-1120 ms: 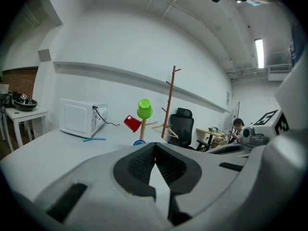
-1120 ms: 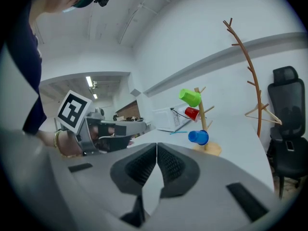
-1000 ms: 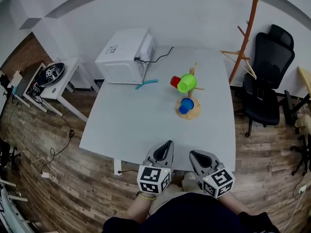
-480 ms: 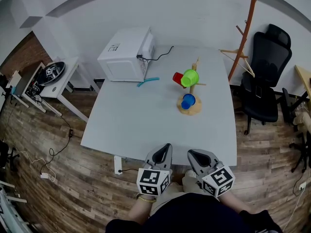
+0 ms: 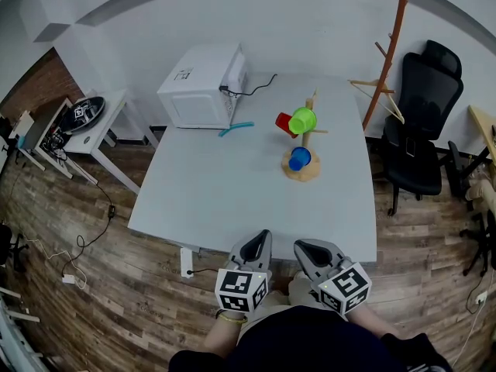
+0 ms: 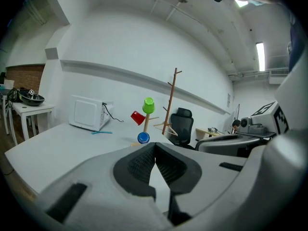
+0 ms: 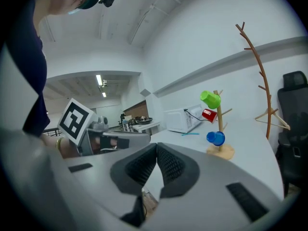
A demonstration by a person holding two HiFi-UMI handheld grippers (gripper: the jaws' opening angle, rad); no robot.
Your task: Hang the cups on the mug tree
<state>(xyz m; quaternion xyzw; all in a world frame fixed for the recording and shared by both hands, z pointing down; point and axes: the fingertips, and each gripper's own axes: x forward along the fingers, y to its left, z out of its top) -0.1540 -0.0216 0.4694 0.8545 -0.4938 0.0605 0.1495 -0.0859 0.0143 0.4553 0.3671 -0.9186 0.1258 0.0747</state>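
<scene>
Both pairs of jaws are pressed together and empty; the left gripper [image 5: 263, 237] and right gripper [image 5: 299, 246] hover at the table's [image 5: 209, 200] near edge. Across open tabletop, far right, stands the mug tree [image 5: 308, 134], bearing the green cup [image 5: 302, 120], the red cup [image 5: 284, 122] and, seemingly, the blue cup [image 5: 297, 159].

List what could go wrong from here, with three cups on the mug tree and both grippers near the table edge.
The red cup hangs tilted on a side peg of the mug tree and might slip off. The green cup sits high up, so a bump to the table could tip the tree.
</scene>
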